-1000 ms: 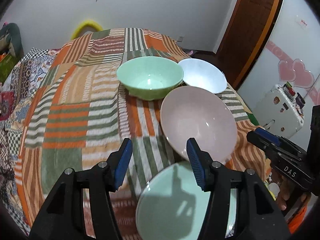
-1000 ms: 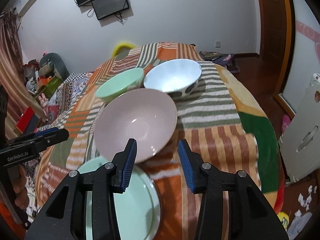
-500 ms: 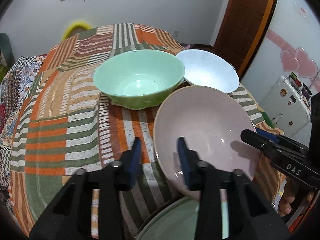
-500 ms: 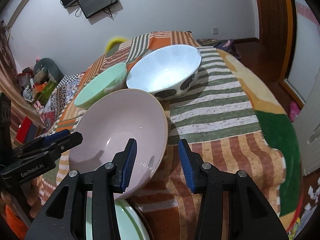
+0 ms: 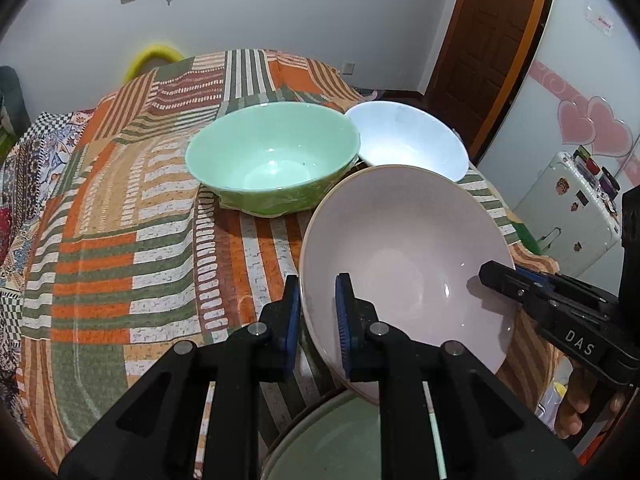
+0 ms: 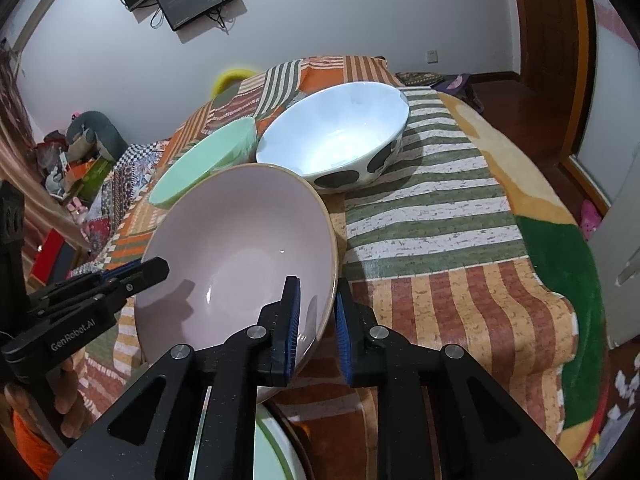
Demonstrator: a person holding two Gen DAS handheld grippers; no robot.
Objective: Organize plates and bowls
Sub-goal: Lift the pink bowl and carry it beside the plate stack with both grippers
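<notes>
A pink bowl (image 5: 404, 256) (image 6: 240, 248) sits tilted on the striped bedcover (image 5: 120, 240), and both grippers hold it by opposite rims. My left gripper (image 5: 319, 312) is closing its jaws, pads pressed on the bowl's left rim. My right gripper (image 6: 318, 312) is shut on the right rim. Each gripper shows in the other's view: the right gripper (image 5: 496, 276) and the left gripper (image 6: 156, 270). Behind the pink bowl stand a green bowl (image 5: 272, 160) (image 6: 204, 164) and a white bowl with dark spots (image 5: 408, 140) (image 6: 336, 136). A pale green plate (image 5: 340, 440) (image 6: 272, 448) lies just under my grippers.
The bedcover drops off at the right toward a wooden floor (image 6: 520, 92) and a brown door (image 5: 488, 40). A white suitcase (image 5: 572, 208) stands on the right. Clutter (image 6: 72, 160) fills the floor left of the bed. A yellow ring (image 5: 152, 56) pokes up behind the bed.
Both grippers moved forward and down over the plate to the pink bowl. Their jaws narrowed from wide apart to closed on its opposite rims.
</notes>
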